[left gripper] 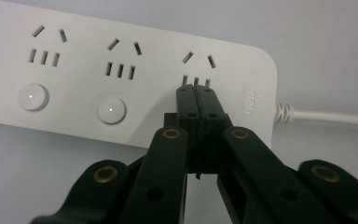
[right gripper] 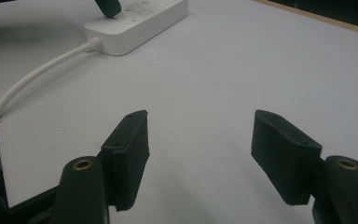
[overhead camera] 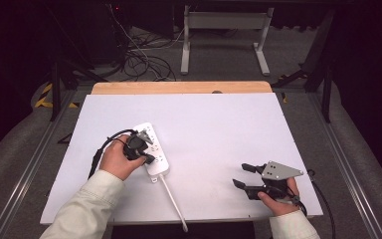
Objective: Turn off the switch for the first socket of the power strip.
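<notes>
Looking down from the high view, I've got a white power strip (overhead camera: 151, 148) lying slantwise on the left half of the white table top (overhead camera: 219, 129), its white cord (overhead camera: 173, 201) running off the near edge. My left gripper (overhead camera: 146, 154) sits right on top of the strip, and from up there the hand (overhead camera: 115, 162) and the gripper body cover a good part of it, so I can't read the jaws from that angle.

The left gripper view sorts that out: jaws clenched tight together, nothing between them, tips pressed on the strip's face (left gripper: 121, 79) just under the three-slot row of the socket nearest the cord end. It also shows stuff the high view is too small for: three socket groups and two round buttons (left gripper: 111, 110), each with a tiny light dot. A third button could be under the jaws, can't tell.

My right gripper (overhead camera: 243, 175) is well apart from all that, near the right front of the table, held by the right hand (overhead camera: 278, 199). In the right gripper view its jaws stand wide apart, released, with bare table between them, and the strip (right gripper: 137, 23) sits far off at the top left with its cord (right gripper: 23, 88) curving over the table edge. A dark bit of the other gripper (right gripper: 108, 6) touches the strip there.

Beyond the table: a tangle of cables (overhead camera: 139, 59) on the floor and a white frame (overhead camera: 224, 35).
</notes>
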Action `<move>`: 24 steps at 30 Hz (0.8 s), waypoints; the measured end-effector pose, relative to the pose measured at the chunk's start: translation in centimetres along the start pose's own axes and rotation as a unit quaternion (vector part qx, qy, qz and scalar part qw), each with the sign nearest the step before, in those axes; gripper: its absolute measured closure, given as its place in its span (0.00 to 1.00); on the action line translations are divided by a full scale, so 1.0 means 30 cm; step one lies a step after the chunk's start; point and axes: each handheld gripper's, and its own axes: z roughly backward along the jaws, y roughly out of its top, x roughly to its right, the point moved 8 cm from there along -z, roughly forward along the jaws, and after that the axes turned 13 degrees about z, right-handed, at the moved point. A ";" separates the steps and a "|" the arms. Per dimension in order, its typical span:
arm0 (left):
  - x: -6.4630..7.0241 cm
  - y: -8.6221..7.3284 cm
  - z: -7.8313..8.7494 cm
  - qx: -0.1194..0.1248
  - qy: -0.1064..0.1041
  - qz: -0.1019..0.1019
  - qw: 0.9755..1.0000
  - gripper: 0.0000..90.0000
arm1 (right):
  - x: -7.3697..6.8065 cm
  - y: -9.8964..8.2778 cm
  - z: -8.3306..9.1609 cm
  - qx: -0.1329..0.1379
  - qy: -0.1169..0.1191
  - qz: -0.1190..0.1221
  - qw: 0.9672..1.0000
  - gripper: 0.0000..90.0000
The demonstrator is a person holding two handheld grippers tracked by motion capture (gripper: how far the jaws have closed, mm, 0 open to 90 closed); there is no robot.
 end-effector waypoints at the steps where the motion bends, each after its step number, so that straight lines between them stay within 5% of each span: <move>1: 0.000 0.000 0.000 0.001 0.001 -0.001 1.000 1.00 | 0.000 0.000 0.000 0.000 0.000 0.000 1.000 0.41; 24: 0.010 -0.005 -0.003 0.009 0.015 -0.001 1.000 1.00 | -0.003 0.001 0.000 0.001 0.003 0.000 1.000 0.41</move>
